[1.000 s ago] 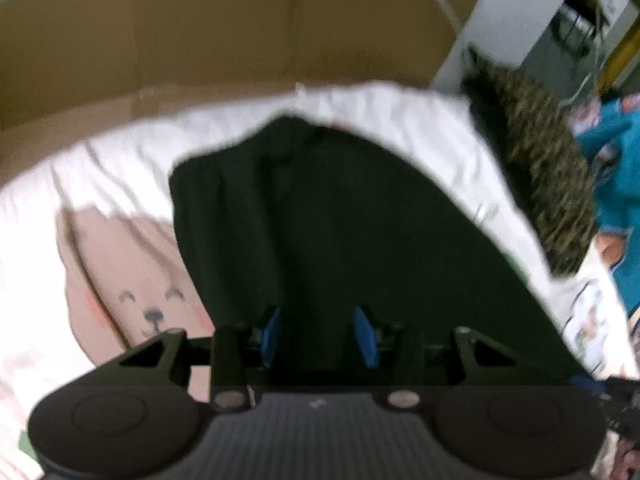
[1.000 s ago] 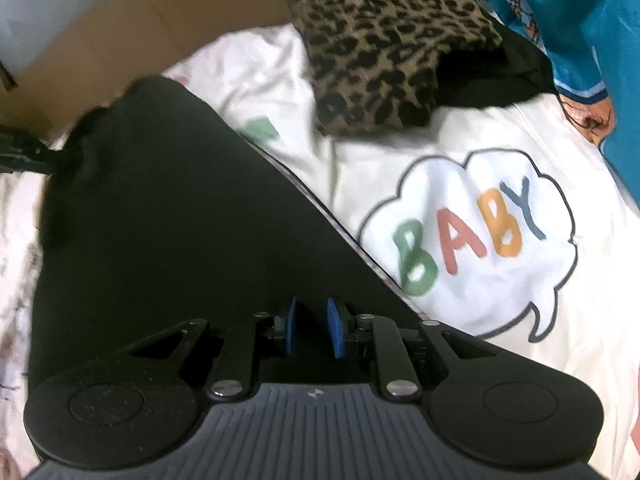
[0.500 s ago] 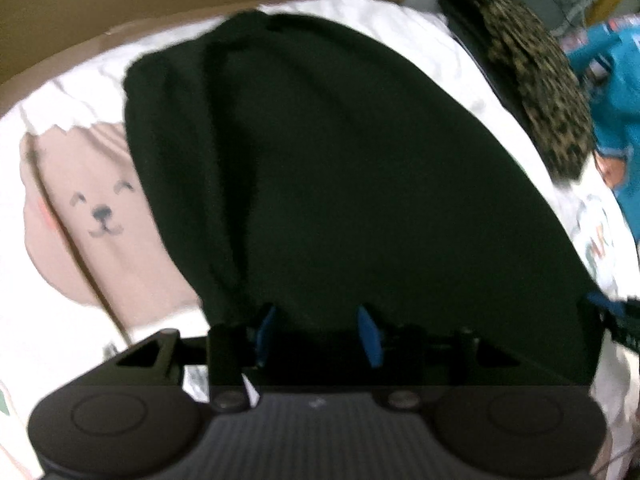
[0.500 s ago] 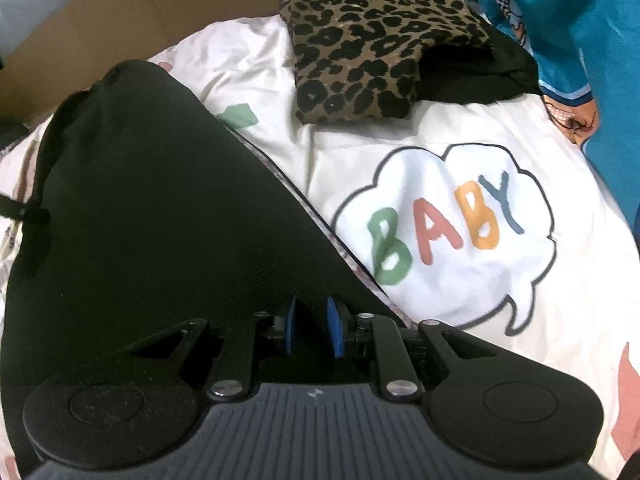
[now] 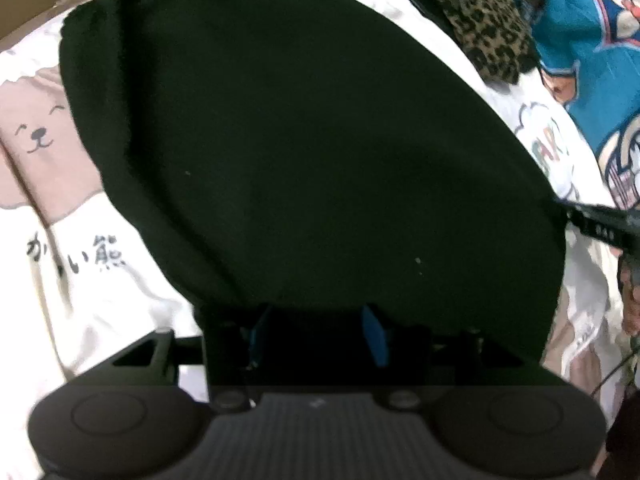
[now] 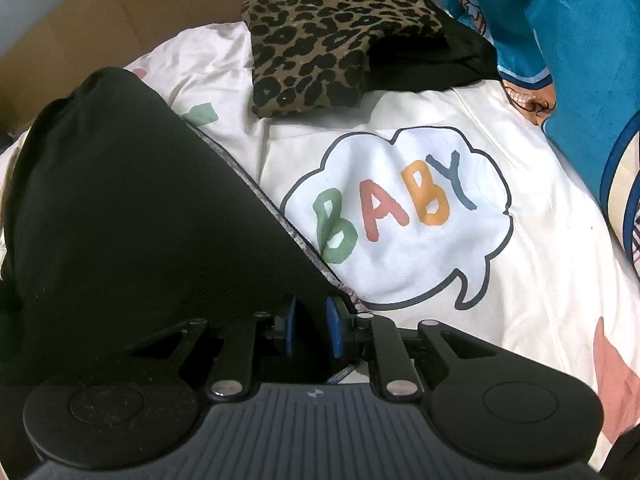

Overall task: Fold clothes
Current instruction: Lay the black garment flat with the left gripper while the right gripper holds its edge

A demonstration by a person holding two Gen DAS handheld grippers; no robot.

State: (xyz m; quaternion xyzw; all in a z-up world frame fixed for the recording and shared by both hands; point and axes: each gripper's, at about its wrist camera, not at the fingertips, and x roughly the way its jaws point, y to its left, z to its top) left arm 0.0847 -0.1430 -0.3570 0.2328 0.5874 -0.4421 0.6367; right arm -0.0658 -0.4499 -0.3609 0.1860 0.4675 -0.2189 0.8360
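Note:
A black garment (image 5: 300,140) lies spread on a white printed bedsheet (image 5: 100,300) and fills most of the left wrist view. Its near edge drapes over my left gripper (image 5: 316,332), whose jaws are opening; the blue pads stand wide apart with black cloth loose between them. In the right wrist view the same garment (image 6: 140,208) runs off to the left as a flat panel with a straight diagonal edge. My right gripper (image 6: 311,328) is shut on its near corner, pads close together. The right gripper's finger (image 5: 600,224) shows at the garment's right edge in the left wrist view.
A folded leopard-print garment (image 6: 320,32) lies on another black piece (image 6: 440,64) at the far side. Teal cartoon-print fabric (image 6: 580,60) fills the right. A cardboard wall (image 6: 100,20) stands behind. The sheet carries a "BABY" cloud (image 6: 400,208) and a bear print (image 5: 36,136).
My left gripper has moved in over the black garment, which now fills its view, and its pads have spread wider. The right gripper keeps its hold and has shifted slightly.

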